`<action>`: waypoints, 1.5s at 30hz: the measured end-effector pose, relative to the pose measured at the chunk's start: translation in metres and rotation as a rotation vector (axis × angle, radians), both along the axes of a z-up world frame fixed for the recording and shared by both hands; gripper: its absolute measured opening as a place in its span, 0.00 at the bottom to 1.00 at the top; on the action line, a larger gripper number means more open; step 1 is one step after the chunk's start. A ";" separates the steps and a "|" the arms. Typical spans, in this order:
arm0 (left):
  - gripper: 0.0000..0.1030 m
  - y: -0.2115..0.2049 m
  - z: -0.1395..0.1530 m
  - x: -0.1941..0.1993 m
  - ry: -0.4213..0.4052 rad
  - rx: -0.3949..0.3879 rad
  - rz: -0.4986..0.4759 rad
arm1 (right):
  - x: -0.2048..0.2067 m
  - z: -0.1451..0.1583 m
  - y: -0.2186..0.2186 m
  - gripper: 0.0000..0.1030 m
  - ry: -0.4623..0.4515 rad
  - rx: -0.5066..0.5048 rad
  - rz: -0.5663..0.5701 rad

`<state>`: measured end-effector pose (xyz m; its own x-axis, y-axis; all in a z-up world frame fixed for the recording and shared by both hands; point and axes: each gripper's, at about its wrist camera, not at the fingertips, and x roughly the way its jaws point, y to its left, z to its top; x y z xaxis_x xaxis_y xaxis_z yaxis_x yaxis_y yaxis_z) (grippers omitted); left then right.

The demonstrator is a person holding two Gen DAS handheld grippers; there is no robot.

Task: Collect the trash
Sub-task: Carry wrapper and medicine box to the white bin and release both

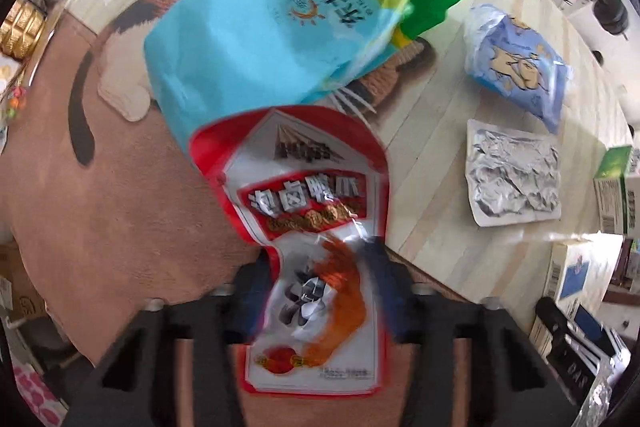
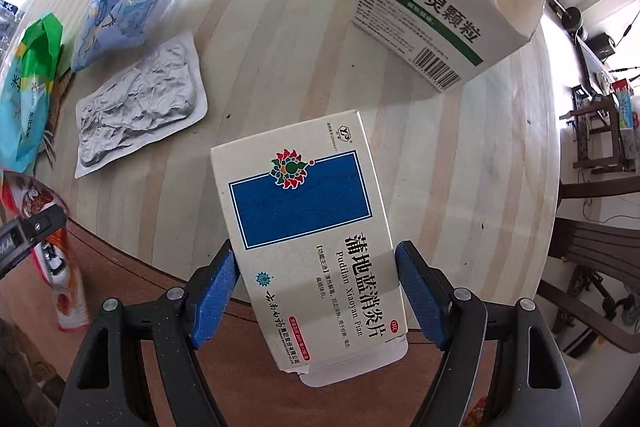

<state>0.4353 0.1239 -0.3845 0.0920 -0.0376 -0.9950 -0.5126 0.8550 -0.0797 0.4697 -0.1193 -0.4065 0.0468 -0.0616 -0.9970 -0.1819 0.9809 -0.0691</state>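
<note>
My left gripper (image 1: 320, 275) is shut on a red and white snack wrapper (image 1: 304, 211) and holds it above the brown rug; the wrapper also shows in the right wrist view (image 2: 52, 251). My right gripper (image 2: 316, 271) is shut on a white medicine box with a blue panel (image 2: 308, 223), held over the table's near edge. On the table lie a blue and green rice bag (image 1: 280, 11), a light blue snack bag (image 1: 520, 67), a silver foil blister tray (image 1: 512, 175) and an open white and green medicine box (image 2: 440, 7).
The light striped wooden table (image 2: 280, 27) fills both views. A brown rug with an animal pattern (image 1: 100, 167) lies below its edge. Boxes stand at the right edge of the left wrist view (image 1: 616, 191). Dark furniture (image 2: 600, 227) stands to the right.
</note>
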 end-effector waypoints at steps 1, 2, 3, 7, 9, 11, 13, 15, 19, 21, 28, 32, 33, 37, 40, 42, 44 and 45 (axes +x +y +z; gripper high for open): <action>0.32 -0.003 0.002 -0.002 -0.005 -0.005 -0.004 | 0.001 -0.001 0.005 0.77 0.001 0.002 -0.002; 0.31 -0.002 0.002 -0.002 -0.010 -0.010 -0.008 | 0.004 0.001 0.009 0.77 0.005 0.008 -0.004; 0.30 -0.001 0.003 -0.003 -0.013 -0.012 -0.011 | 0.002 0.000 0.011 0.77 0.010 0.015 -0.003; 0.22 -0.003 0.009 -0.009 -0.028 -0.001 -0.021 | 0.009 0.014 0.003 0.77 0.006 0.023 0.016; 0.14 -0.006 0.018 -0.016 -0.052 0.002 -0.028 | 0.005 0.017 0.005 0.77 0.002 0.030 0.022; 0.11 -0.008 0.026 -0.022 -0.065 0.018 -0.043 | 0.000 0.027 0.010 0.77 -0.001 0.034 0.026; 0.09 -0.009 0.033 -0.024 -0.078 0.023 -0.042 | -0.008 0.035 0.008 0.77 -0.001 0.041 0.024; 0.09 -0.010 0.039 -0.022 -0.089 0.038 -0.044 | -0.010 0.036 0.009 0.77 0.000 0.046 0.027; 0.08 -0.016 0.058 -0.026 -0.112 0.064 -0.045 | -0.016 0.046 0.005 0.77 -0.005 0.057 0.035; 0.08 -0.018 0.068 -0.032 -0.130 0.085 -0.042 | -0.015 0.052 0.005 0.77 -0.009 0.066 0.041; 0.08 -0.017 0.102 -0.060 -0.192 0.137 -0.023 | -0.021 0.084 0.013 0.77 -0.045 0.104 0.073; 0.08 -0.008 0.124 -0.087 -0.222 0.159 0.010 | -0.030 0.110 0.022 0.77 -0.075 0.133 0.106; 0.08 -0.001 0.128 -0.097 -0.233 0.165 0.021 | -0.032 0.117 0.025 0.77 -0.081 0.138 0.114; 0.08 0.008 0.158 -0.137 -0.269 0.196 0.054 | -0.051 0.145 0.040 0.77 -0.113 0.172 0.162; 0.08 0.016 0.175 -0.168 -0.302 0.216 0.093 | -0.074 0.164 0.056 0.77 -0.132 0.199 0.210; 0.08 0.023 0.189 -0.198 -0.319 0.232 0.126 | -0.090 0.172 0.069 0.77 -0.144 0.213 0.245; 0.08 0.028 0.198 -0.222 -0.334 0.243 0.153 | -0.112 0.180 0.082 0.77 -0.151 0.233 0.276; 0.08 0.030 0.204 -0.238 -0.341 0.248 0.168 | -0.124 0.184 0.087 0.77 -0.154 0.241 0.292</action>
<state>0.1969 0.1539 -0.1807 0.4001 0.2421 -0.8839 -0.6261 0.7766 -0.0707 0.3459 -0.0319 -0.2222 0.1772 0.2105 -0.9614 -0.4608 0.8809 0.1080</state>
